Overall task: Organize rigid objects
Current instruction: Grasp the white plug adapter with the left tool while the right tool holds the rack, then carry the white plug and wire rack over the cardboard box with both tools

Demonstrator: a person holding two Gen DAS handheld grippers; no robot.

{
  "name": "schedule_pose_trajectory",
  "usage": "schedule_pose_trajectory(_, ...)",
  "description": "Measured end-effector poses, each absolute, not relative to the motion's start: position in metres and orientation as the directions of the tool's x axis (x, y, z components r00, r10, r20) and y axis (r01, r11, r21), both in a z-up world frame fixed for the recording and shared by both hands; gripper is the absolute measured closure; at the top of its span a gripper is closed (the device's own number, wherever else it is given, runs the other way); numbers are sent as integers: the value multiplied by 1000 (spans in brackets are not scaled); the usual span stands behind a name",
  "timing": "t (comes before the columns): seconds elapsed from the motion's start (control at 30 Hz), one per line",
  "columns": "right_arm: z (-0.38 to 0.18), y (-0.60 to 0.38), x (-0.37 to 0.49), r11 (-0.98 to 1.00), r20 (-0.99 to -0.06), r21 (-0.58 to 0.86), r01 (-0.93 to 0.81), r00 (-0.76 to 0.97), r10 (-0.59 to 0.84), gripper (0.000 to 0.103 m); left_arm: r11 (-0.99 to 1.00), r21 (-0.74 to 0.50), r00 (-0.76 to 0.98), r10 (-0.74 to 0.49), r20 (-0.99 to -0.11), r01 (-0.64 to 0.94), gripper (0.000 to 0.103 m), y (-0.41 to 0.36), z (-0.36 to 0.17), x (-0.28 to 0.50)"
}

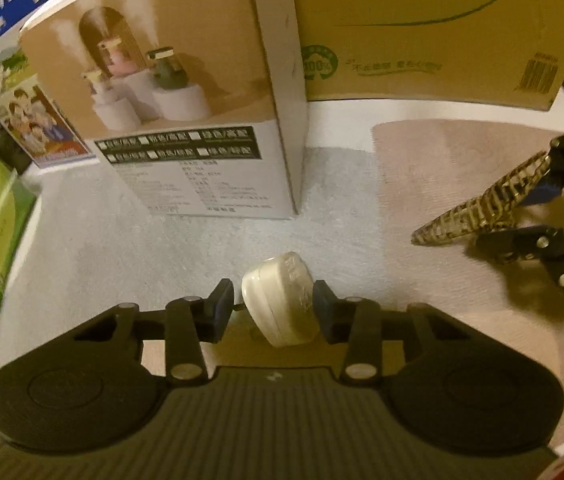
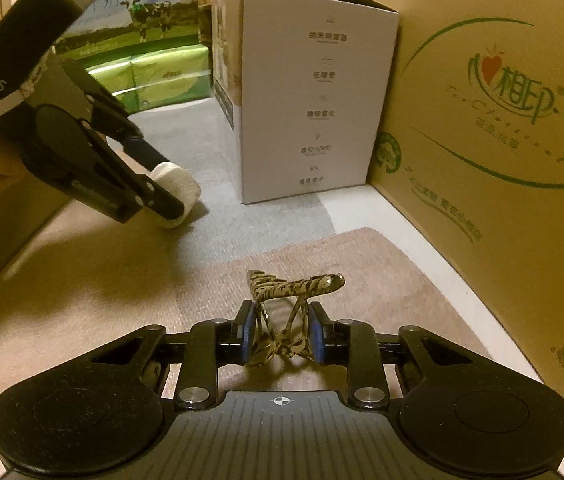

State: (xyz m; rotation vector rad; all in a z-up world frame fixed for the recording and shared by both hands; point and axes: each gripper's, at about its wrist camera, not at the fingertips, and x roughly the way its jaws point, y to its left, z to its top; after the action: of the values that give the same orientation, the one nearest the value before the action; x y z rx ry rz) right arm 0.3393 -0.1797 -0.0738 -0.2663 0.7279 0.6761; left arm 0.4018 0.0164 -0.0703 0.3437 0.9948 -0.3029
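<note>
While both claws grip | left claw (image 1: pixel 273 307): white plug (image 1: pixel 278 300) | right claw (image 2: pixel 280 330): hair clip (image 2: pixel 294 292) (tiger-striped)

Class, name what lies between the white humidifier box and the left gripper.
Only bare grey mat separates the box from the left gripper, clearest in the left wrist view.

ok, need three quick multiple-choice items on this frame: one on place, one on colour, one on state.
1. The white box stands
A) left of the big brown carton
B) on top of it
C) behind it

2. The hair claw clip is
A) plain red
B) tortoiseshell brown
C) white

3. The left gripper is
A) wide open, nothing between its jaws
B) shut on the white plug adapter
C) out of view

Key: A, the box sits beside the carton's left edge; B, mottled brown pattern; B, jaws close against the adapter's sides.
</note>
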Motion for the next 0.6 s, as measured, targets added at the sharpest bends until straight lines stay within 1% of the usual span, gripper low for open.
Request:
schedule_pose_trajectory(0.3, -60, -188, 308, 794, -703, 33, -607, 551, 450, 75, 915, 93, 500, -128, -856, 393, 64, 2, -59, 349)
schedule_pose_trajectory(0.6, -38, -199, 249, 831, -699, 35, -555, 580, 417, 75, 930, 34, 522, -174, -835, 365, 64, -14, -34, 276)
